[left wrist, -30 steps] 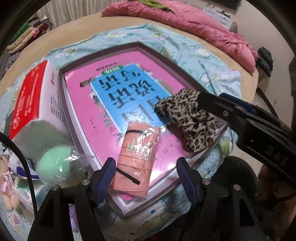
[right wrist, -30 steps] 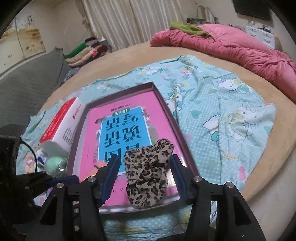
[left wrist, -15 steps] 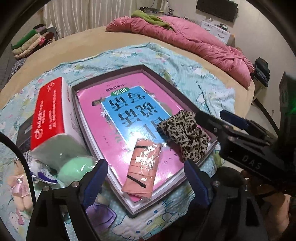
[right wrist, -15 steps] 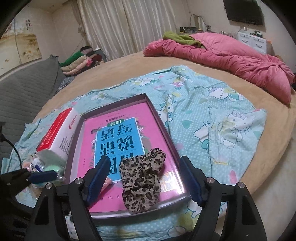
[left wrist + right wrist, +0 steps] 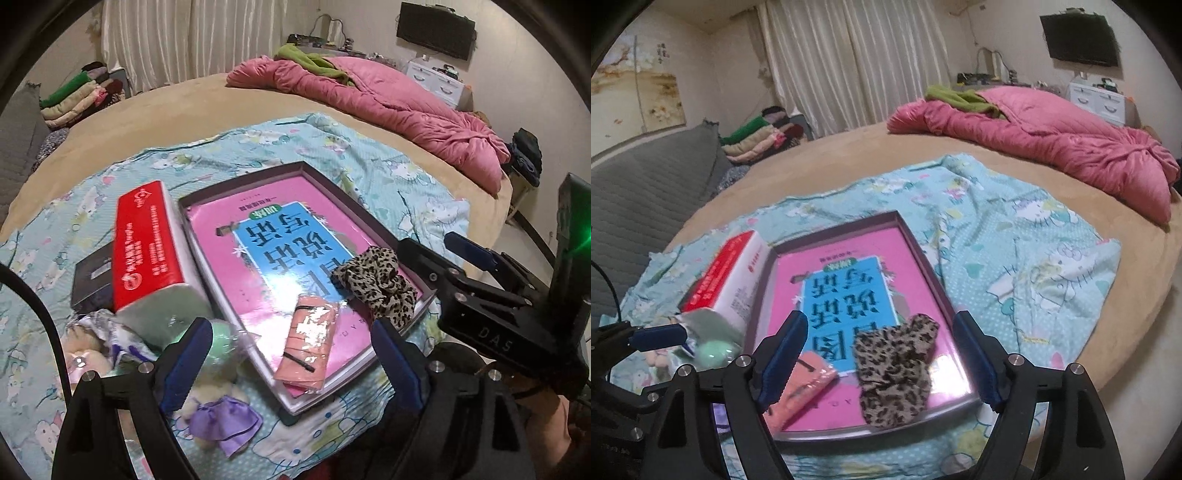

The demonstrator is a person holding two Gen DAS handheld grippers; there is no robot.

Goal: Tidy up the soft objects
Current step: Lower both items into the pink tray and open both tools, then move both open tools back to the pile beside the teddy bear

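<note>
A leopard-print cloth (image 5: 380,288) (image 5: 894,373) and a wrapped salmon-pink cloth pack (image 5: 308,341) (image 5: 798,391) lie on a pink and blue book inside a shallow purple-rimmed box (image 5: 332,192) (image 5: 923,254). My left gripper (image 5: 291,363) is open and empty, above the box's near edge over the pink pack. My right gripper (image 5: 882,358) is open and empty, hovering over the leopard cloth; it shows from the side in the left wrist view (image 5: 458,254). A green ball in plastic (image 5: 221,338) (image 5: 713,352) and small plush dolls (image 5: 218,413) lie left of the box.
A red and white tissue pack (image 5: 147,247) (image 5: 727,273) lies left of the box, a dark small box (image 5: 92,277) beside it. All rest on a turquoise cartoon sheet (image 5: 1015,251) on a round tan bed (image 5: 849,158). A pink quilt (image 5: 1052,136) lies far right.
Both grippers have drawn back and up from the box, with jaws wider. The leopard cloth and pink pack stay on the book.
</note>
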